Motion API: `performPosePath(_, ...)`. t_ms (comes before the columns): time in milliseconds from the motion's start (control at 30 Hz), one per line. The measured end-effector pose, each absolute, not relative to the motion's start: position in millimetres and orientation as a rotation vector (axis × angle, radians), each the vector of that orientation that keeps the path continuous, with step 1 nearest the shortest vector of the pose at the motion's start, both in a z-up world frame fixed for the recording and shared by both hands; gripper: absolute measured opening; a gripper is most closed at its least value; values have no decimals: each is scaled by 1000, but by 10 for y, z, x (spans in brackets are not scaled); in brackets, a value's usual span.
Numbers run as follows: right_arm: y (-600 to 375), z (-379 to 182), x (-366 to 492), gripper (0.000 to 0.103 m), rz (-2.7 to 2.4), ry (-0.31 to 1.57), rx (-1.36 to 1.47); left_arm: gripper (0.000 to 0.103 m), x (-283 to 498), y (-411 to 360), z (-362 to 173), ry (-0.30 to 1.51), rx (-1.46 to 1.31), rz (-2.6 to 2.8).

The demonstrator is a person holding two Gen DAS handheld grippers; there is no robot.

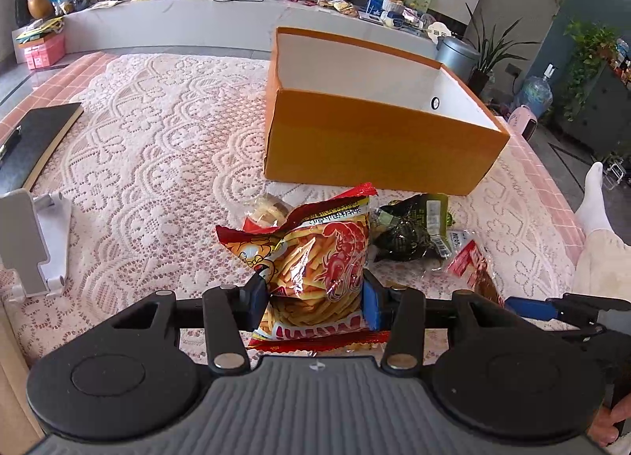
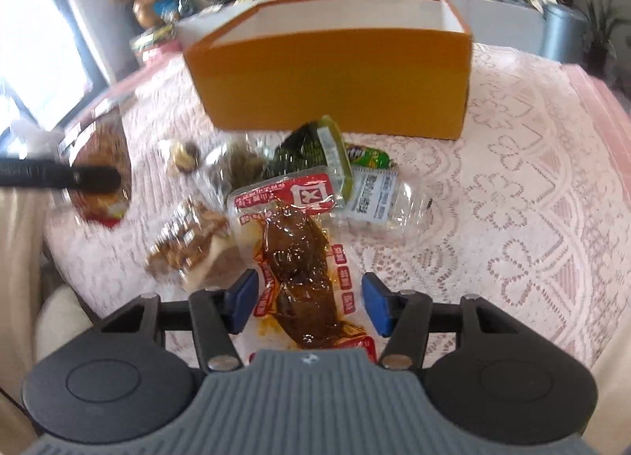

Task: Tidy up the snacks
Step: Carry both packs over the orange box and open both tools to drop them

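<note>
Two grips: chips bag [image 1: 315, 257] btwn left fingers [image 1: 258, 297], meat pouch [image 2: 303, 269] btwn right fingers [image 2: 244, 297]

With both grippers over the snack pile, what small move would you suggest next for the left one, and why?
Probably carry it forward over the orange box. The left gripper already pinches the red bag of snack sticks, and the box stands open just beyond the pile.

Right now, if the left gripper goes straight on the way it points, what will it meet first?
Probably the orange box. The left gripper is already shut on the red snack bag, whose top would touch the box's near wall first. A dark green packet lies slightly right of that line; depth is unclear.
</note>
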State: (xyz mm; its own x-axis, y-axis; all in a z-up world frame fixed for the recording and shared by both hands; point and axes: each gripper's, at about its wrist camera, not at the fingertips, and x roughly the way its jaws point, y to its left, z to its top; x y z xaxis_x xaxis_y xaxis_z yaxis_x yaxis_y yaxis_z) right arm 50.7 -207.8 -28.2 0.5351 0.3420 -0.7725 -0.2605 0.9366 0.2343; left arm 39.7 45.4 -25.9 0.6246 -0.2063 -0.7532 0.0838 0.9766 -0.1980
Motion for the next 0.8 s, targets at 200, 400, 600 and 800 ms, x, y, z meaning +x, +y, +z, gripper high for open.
performPosePath(200,-2153,-31,575,55,383,866,164,53,453,340,-137,853,-105,-188)
performPosePath(400,-2161,302,775,56,397,786,139,53,650,241,133,807,-83,-223)
performPosePath(600,-2158,618,1186,56,394,734,126,53,950,217,415,773,-99,-236)
performPosePath(800,-2079,886,1643,56,379,694,65,53,1298,87,643,739,-71,-253)
